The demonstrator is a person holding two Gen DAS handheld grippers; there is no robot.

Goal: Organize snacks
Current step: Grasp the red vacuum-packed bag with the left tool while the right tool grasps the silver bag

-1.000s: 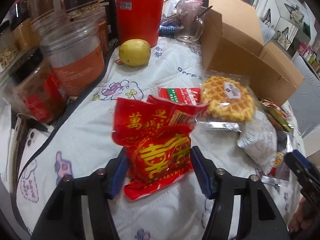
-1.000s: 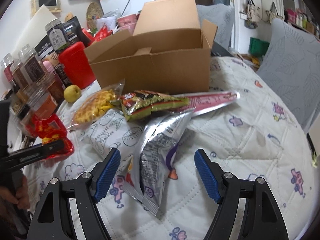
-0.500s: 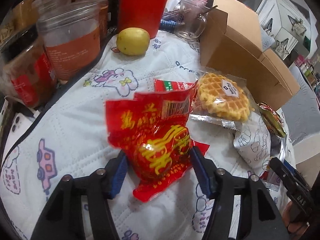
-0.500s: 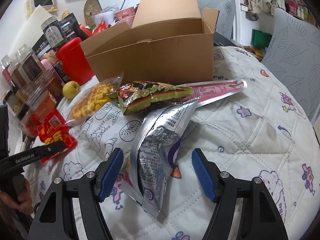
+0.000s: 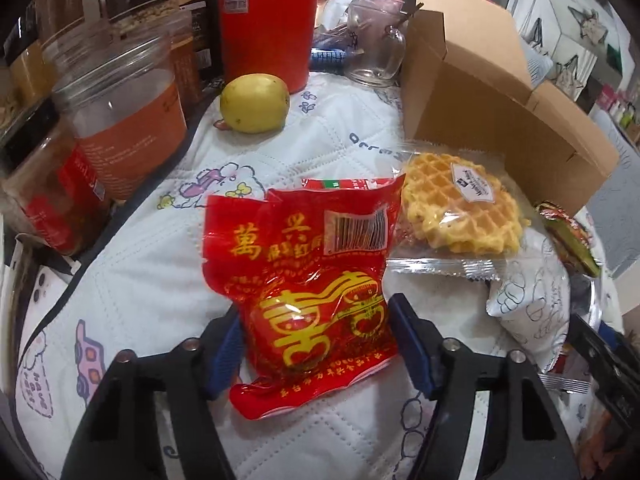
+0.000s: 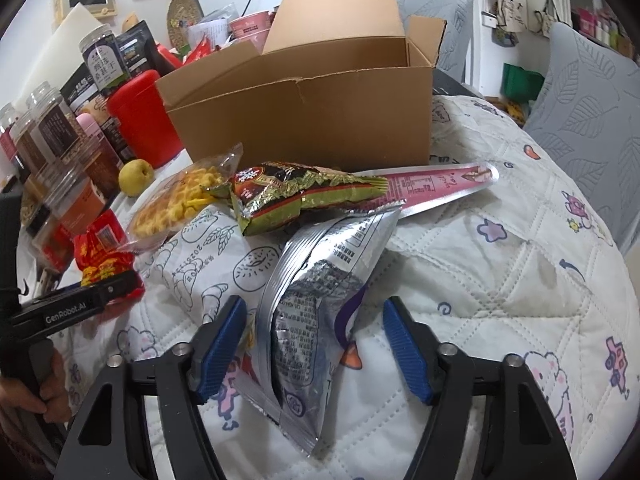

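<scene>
A red snack packet [image 5: 304, 280] with gold print lies on the quilted cloth between the jaws of my left gripper [image 5: 316, 340]. The jaws are opening, but both pads still touch the packet's sides. My right gripper [image 6: 312, 344] straddles a silver foil packet [image 6: 316, 292]. Its jaws are closing, with a gap left at each pad. Behind it lie a green-and-black packet [image 6: 296, 196], a long pink packet [image 6: 440, 184], a white bread-print packet [image 6: 208, 256] and a wrapped waffle [image 5: 460, 208]. The open cardboard box [image 6: 304, 116] stands beyond them.
A yellow fruit [image 5: 254, 102], a red canister [image 5: 266, 20], clear jars [image 5: 124, 120] and a glass mug [image 5: 372, 48] crowd the far left. A grey cushion [image 6: 580, 100] stands at the right. A person's hand [image 6: 48, 380] holds the left gripper's handle.
The left jaws have widened slightly and the red packet has spread out flatter between them. The right jaws have narrowed around the silver packet.
</scene>
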